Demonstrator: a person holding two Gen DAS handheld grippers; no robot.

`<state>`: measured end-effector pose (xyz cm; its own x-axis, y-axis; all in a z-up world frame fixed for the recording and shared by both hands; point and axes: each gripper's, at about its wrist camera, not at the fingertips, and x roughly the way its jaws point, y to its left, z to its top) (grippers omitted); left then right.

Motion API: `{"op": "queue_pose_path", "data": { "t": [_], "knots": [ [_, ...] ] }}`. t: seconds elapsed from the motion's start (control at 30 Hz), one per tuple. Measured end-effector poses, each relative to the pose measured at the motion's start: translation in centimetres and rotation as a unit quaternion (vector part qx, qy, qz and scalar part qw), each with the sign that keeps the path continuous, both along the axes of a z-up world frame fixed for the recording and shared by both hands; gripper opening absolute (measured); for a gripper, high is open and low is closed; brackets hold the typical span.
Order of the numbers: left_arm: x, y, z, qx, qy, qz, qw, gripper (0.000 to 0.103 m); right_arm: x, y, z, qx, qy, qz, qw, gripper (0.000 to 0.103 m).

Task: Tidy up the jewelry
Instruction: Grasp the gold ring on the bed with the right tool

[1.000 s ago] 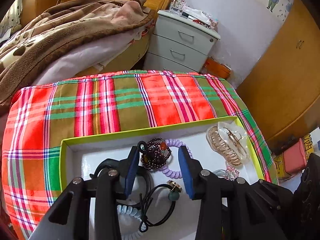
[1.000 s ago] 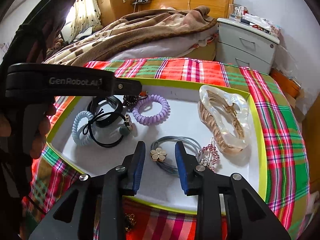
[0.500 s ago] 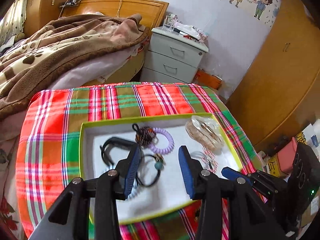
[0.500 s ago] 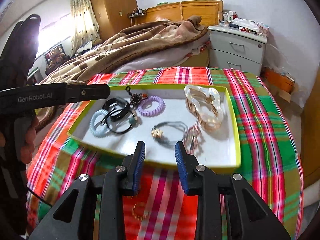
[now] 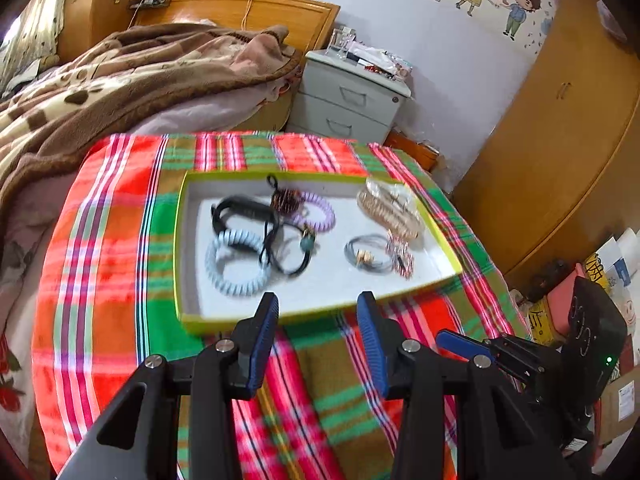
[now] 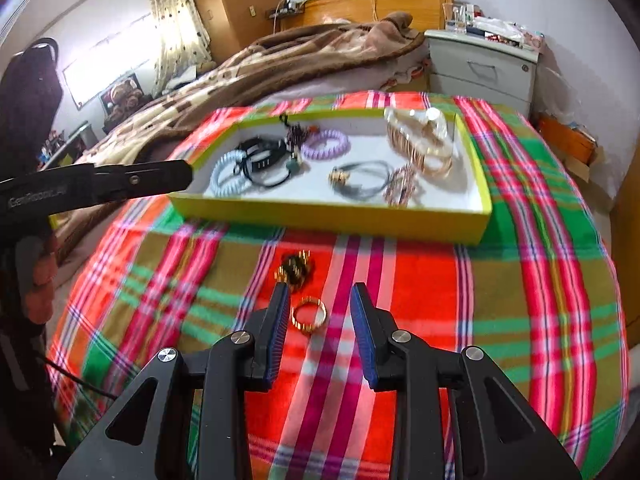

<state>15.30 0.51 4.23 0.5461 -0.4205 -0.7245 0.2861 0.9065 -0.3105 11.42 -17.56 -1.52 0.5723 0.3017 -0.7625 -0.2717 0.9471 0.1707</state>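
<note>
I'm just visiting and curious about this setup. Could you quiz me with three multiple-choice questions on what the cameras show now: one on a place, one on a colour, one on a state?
1. Where does the small gold ring lie?
A. In the tray
B. On the plaid cloth, outside the tray
C. On the nightstand

2. What colour is the rim of the shallow white-floored tray?
A. Yellow-green
B. Blue
C. Black

3. How does the right gripper stand?
A. Shut on the ring
B. Holding a hair tie
C. Open and empty

Answers:
1 B: it rests on the red and green plaid cloth, nearer than the tray.
2 A: its walls are yellow-green.
3 C: the blue pads stand apart, touching nothing.
</note>
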Motion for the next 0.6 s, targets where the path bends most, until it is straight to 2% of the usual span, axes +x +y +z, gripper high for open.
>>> {"op": "queue_pose_path", "data": {
  "t": [0.27, 0.6],
  "knots": [
    [-2.4, 0.6, -1.8, 0.001, 0.023, 0.004, 0.9997, 0.043, -0.1, 1.3, -0.8, -0.023, 0.006, 0.006, 1.000, 0.032],
    [-3.3, 1.6, -2.3, -0.002, 0.030, 0.015, 0.9994, 0.043, 0.0, 2.1, -0.9, -0.048, -0.001, 0.001, 0.999, 0.032]
  ]
}}
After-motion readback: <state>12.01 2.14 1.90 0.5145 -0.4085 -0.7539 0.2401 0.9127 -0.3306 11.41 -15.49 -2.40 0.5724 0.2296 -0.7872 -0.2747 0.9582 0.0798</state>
